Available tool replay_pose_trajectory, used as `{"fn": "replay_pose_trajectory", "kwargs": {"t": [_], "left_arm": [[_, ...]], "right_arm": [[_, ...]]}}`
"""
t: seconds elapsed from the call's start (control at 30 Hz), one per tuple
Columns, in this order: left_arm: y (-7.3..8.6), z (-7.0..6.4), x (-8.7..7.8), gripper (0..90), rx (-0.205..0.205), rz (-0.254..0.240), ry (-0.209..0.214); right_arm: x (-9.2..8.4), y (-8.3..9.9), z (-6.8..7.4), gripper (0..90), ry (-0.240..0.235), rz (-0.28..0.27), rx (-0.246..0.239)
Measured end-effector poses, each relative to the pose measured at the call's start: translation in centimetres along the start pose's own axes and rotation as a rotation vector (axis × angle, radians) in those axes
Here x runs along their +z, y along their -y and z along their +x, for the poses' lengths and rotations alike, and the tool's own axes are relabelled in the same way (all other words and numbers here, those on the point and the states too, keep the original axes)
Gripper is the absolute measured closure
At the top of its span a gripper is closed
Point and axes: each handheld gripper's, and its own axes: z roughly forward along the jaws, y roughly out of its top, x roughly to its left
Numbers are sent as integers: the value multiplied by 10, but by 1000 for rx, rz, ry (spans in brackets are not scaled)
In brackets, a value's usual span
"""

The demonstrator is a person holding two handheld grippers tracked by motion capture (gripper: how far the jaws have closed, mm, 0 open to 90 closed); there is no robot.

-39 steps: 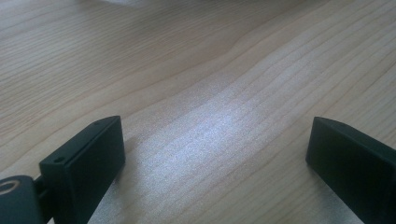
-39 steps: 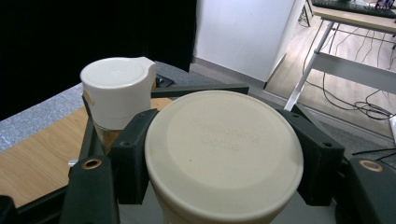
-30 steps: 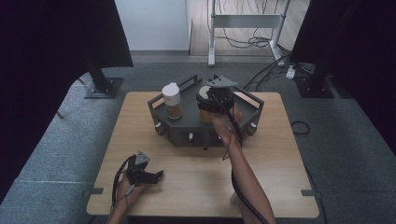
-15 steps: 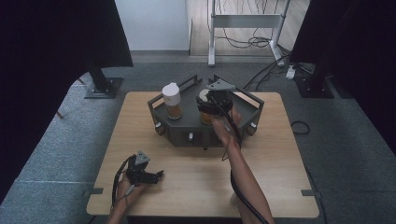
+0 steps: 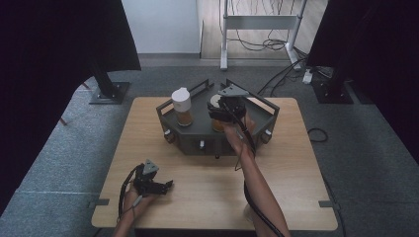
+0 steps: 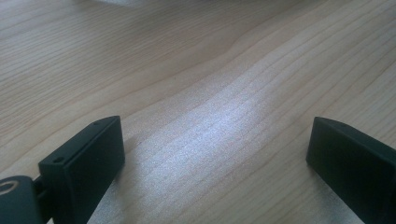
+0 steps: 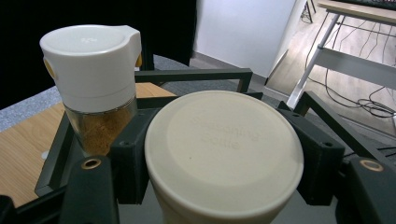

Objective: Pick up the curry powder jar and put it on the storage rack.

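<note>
A dark grey rack (image 5: 217, 142) stands at the far middle of the wooden table. In its left part is a seasoning bottle (image 5: 182, 106) with a white cap and brown powder, also in the right gripper view (image 7: 93, 79). My right gripper (image 5: 225, 106) reaches over the rack's middle and is shut on a second bottle with a round cream lid (image 7: 224, 149); the jaws press on it from both sides just under the lid. My left gripper (image 5: 159, 186) rests near the table's front left, open, with bare wood between its jaws (image 6: 215, 149).
The rack's raised black rails (image 7: 191, 74) run behind and beside both bottles. Bare tabletop (image 5: 197, 197) lies between the rack and the front edge. A white metal stand (image 5: 259, 22) and cables are on the floor beyond the table.
</note>
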Motion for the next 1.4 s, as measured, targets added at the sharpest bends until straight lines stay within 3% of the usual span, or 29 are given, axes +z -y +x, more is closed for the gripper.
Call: {"fn": "replay_pose_trajectory", "kwargs": {"t": [0.3,0.47,0.9,1.4], "left_arm": [[0,0,0,40,0,0,0],[0,0,0,40,1,-1,1],[0,0,0,40,2,0,1],[0,0,0,40,1,0,1]], "right_arm": [[-1,-1,-4,318,-8,4,7],[-1,-3,-1,249,9,5,-5],[-11,0,-3,179,-8,-24,-25],[-25,0,-9,170,-7,-35,-33]]}}
